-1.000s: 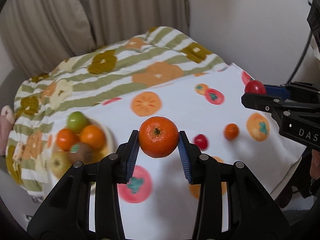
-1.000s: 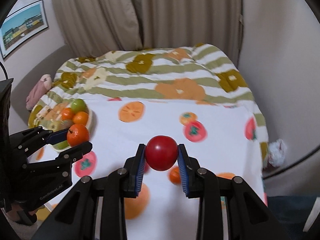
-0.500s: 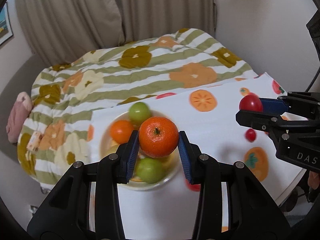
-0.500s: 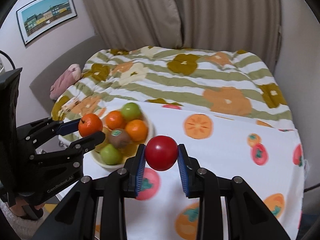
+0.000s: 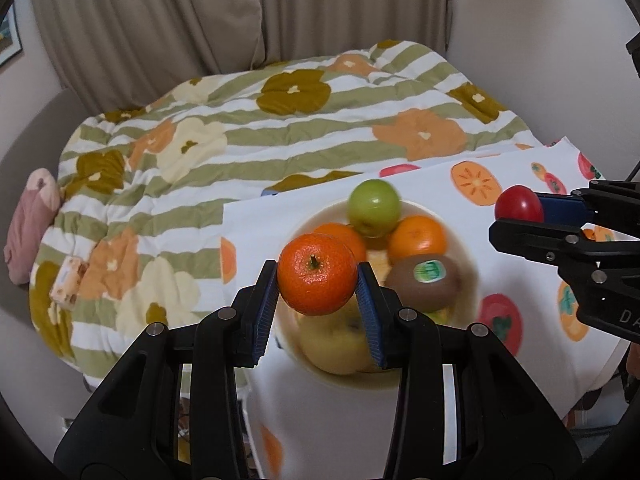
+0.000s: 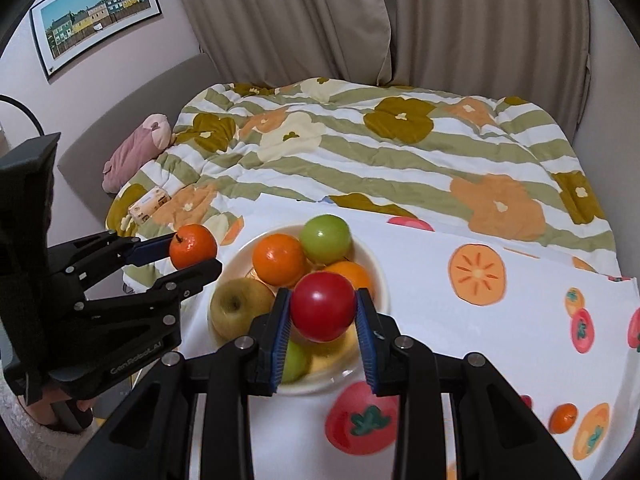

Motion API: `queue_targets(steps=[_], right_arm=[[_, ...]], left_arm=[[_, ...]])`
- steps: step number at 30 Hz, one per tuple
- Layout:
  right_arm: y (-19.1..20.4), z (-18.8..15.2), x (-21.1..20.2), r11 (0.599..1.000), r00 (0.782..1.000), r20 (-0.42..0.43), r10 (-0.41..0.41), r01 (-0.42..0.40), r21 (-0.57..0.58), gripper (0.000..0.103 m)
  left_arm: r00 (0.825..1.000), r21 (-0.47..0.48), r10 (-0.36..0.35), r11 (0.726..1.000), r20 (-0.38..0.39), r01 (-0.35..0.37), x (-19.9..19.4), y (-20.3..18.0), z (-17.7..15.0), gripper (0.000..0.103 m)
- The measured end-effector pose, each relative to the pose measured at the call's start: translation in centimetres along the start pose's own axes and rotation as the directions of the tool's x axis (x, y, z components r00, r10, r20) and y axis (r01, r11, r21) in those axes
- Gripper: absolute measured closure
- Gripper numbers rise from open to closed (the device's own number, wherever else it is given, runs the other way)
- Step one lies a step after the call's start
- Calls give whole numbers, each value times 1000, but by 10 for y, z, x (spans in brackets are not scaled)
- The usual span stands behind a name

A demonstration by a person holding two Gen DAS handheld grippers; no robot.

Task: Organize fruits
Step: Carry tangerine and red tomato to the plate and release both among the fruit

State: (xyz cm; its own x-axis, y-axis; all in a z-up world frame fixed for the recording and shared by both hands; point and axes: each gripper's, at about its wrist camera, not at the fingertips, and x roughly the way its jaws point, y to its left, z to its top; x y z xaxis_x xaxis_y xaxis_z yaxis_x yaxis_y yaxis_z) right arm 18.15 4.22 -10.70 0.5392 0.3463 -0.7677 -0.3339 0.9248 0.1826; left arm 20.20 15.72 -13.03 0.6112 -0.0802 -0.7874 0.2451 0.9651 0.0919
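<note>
Above the near left rim of the bowl point(image 5: 460, 236): left tongs point(image 5: 318, 286), closed on a mandarin point(image 5: 317, 274), stem toward the camera, blue pads point(image 5: 267, 300) pressed to both flanks. Seen from the right wrist view as the same tongs point(image 6: 188, 254) with the mandarin point(image 6: 193, 246) just left of the bowl point(image 6: 378, 272).

Over the near side of the bowl: right tongs point(image 6: 323, 308), closed on a red tomato point(image 6: 323, 306), held clear of the fruit below. In the left wrist view, same tongs point(image 5: 520, 216) entering from the right edge, tomato point(image 5: 519, 209) at their tip, right of the bowl.

Inside the bowl: green apple point(image 6: 326, 239) at the far side; orange point(image 6: 280, 259) left of it, touching; second orange point(image 6: 352, 272) partly hidden behind the tomato; yellow apple point(image 6: 236, 307) at the near left; another green fruit point(image 6: 295, 362) at the near edge, blurred; kiwi point(image 5: 424, 282) with a green sticker, visible in the left wrist view only.

Under the bowl: white cloth point(image 6: 480, 320) printed with persimmons and tomatoes, spread over a bench. On the cloth at the near right: a small loose mandarin point(image 6: 564, 418).

Beyond the cloth: bed with a striped floral quilt point(image 6: 380, 152); beige curtains point(image 6: 360, 20) behind; framed picture point(image 6: 96, 12) on the left wall.
</note>
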Motion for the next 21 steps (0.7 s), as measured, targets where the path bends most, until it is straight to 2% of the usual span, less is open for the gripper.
queue_targets(steps=[8, 15, 19, 20, 21], right_arm=[[13, 11, 36, 998, 999, -16, -30, 31, 54, 74], [12, 12, 55, 994, 998, -29, -51, 54, 92, 74], [12, 11, 59, 993, 998, -29, -58, 61, 105, 74], [12, 11, 60, 992, 998, -28, -60, 63, 108, 74], [12, 11, 61, 992, 998, -29, -60, 63, 109, 74]], left_arm=[[996, 17, -65, 998, -59, 66, 43, 26, -2, 60], [990, 59, -96, 993, -101, 103, 63, 24, -9, 60], [988, 57, -114, 991, -100, 120, 67, 26, -8, 59], [988, 58, -115, 991, -103, 121, 69, 27, -7, 58], [989, 60, -107, 992, -103, 114, 70, 28, -7, 52]])
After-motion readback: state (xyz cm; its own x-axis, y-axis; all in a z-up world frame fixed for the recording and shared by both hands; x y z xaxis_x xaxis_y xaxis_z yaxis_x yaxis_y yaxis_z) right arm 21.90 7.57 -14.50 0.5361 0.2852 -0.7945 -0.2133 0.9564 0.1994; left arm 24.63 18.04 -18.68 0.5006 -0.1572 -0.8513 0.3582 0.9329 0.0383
